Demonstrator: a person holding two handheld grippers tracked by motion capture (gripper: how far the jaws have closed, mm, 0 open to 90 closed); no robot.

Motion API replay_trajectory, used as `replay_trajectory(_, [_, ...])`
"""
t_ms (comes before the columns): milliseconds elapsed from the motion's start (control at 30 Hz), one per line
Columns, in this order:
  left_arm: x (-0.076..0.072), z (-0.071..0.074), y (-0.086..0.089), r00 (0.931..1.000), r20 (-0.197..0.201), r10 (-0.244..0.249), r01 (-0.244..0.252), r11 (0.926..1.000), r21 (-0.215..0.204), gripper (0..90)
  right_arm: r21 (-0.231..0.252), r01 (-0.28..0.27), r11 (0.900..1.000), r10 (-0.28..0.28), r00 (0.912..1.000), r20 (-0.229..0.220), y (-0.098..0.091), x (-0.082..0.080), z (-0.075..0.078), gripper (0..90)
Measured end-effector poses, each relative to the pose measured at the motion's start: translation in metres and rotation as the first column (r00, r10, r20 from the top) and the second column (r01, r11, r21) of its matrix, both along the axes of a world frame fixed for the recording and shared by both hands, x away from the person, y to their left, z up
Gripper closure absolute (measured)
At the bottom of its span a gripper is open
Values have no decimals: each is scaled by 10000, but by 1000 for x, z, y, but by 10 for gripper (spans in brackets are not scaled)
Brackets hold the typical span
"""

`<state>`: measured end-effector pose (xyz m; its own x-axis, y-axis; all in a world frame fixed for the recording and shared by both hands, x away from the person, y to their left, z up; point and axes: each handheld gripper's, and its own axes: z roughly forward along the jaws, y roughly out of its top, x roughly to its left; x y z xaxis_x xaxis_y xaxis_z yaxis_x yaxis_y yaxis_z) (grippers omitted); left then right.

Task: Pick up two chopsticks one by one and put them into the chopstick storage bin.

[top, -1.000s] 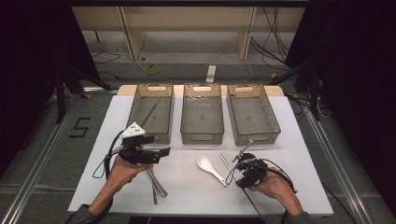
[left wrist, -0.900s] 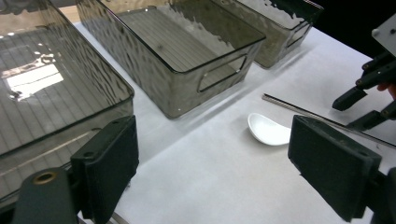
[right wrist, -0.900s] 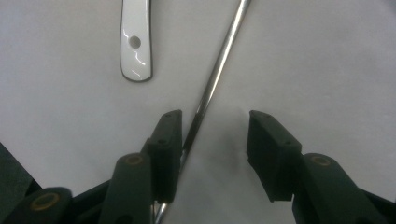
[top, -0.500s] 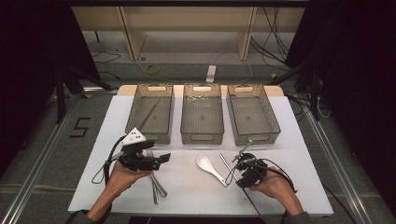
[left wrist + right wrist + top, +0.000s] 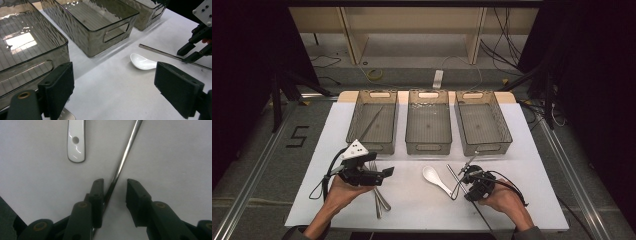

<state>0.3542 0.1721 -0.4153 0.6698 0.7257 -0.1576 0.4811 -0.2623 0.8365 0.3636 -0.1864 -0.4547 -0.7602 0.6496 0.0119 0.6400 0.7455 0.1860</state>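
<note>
My right gripper (image 5: 113, 188) points down at the counter (image 5: 532, 200), jaws closing around the chopstick (image 5: 126, 150), not yet clamped; left gripper (image 5: 115, 92) held level, jaws wide open.

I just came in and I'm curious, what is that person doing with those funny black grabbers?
A person is sorting cutlery on a white table. The right hand-held gripper has just been closing around a metal chopstick, which lies between its jaws, not yet pinched. A white spoon lies beside it. The left hand-held gripper hangs open above some forks. Three clear bins wait behind.
</note>
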Motion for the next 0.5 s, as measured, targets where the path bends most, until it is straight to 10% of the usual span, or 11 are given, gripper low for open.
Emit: replay_trajectory(500, [0,1,0,10000,60,-15,14,10000,35,159,-234,89,9997,-91,9999,-72,0,5,0,790])
